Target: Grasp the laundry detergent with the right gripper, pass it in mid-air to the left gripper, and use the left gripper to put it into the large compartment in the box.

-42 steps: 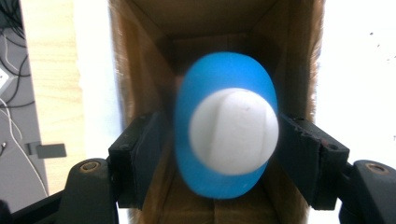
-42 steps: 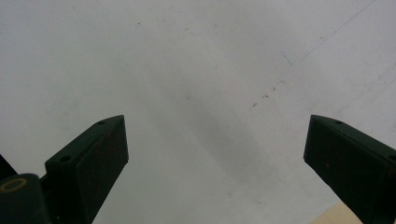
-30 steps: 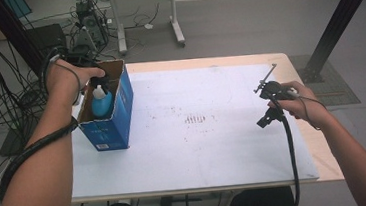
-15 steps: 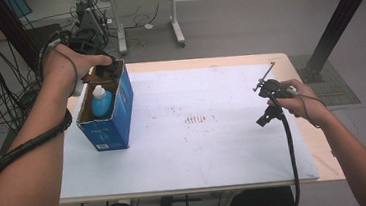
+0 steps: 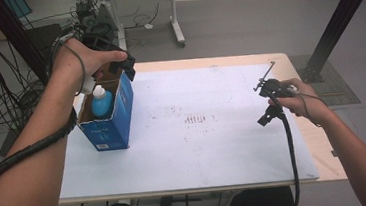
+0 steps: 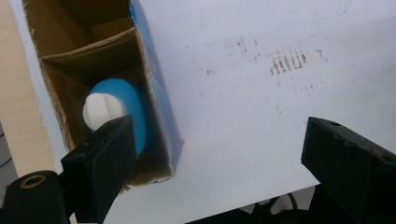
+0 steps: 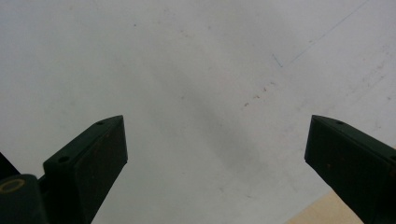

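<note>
The left tongs point(image 5: 117, 63), jaws just opened and empty, hover at the worktop's point(image 5: 215, 145) ten o'clock above the blue bottle point(image 5: 101, 102) standing upright inside the box point(image 5: 121, 113), apparently freshly released there, while the right tongs point(image 5: 265, 88) idle agape at three o'clock.

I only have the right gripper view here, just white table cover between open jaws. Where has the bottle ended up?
Observer: The blue bottle stands upright inside the open blue box at the left side of the table.
Operator: Is the left gripper holding it?
Observer: No. The left gripper is above the box; its jaws have just been opening and stand wide apart with nothing between them.
Operator: What is at the bottle's top?
Observer: A white cap, seen from above in the left gripper view, near a cardboard flap inside the box.
Operator: And where is my right gripper?
Observer: The right gripper is over the table's right side, far from the box.
</note>
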Available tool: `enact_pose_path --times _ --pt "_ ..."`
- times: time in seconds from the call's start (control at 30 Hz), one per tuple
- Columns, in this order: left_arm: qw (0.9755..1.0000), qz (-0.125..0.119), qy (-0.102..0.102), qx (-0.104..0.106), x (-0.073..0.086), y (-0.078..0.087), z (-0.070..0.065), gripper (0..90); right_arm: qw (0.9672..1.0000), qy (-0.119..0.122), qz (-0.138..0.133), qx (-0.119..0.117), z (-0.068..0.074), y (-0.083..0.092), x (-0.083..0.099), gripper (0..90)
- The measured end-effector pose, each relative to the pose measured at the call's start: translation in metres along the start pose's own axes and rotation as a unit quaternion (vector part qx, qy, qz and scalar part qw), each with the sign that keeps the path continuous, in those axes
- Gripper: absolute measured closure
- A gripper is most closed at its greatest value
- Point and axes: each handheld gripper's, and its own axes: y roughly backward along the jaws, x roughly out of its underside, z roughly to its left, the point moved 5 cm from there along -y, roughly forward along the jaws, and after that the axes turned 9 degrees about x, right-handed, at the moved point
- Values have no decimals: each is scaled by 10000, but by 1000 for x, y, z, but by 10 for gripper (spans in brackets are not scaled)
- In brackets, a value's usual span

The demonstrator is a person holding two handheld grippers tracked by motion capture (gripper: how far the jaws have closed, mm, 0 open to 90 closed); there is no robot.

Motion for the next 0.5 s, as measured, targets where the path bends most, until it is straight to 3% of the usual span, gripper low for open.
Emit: enact_pose_path --times 0.23,0.5 --pt "9995 144 -267 76 2 -15 -17 83 10000 -13 13 -53 0 0 -1 54" --pt "9971 364 -665 99 4 -41 -44 89 9999 -97 -2 -86 -1 5 -3 53"
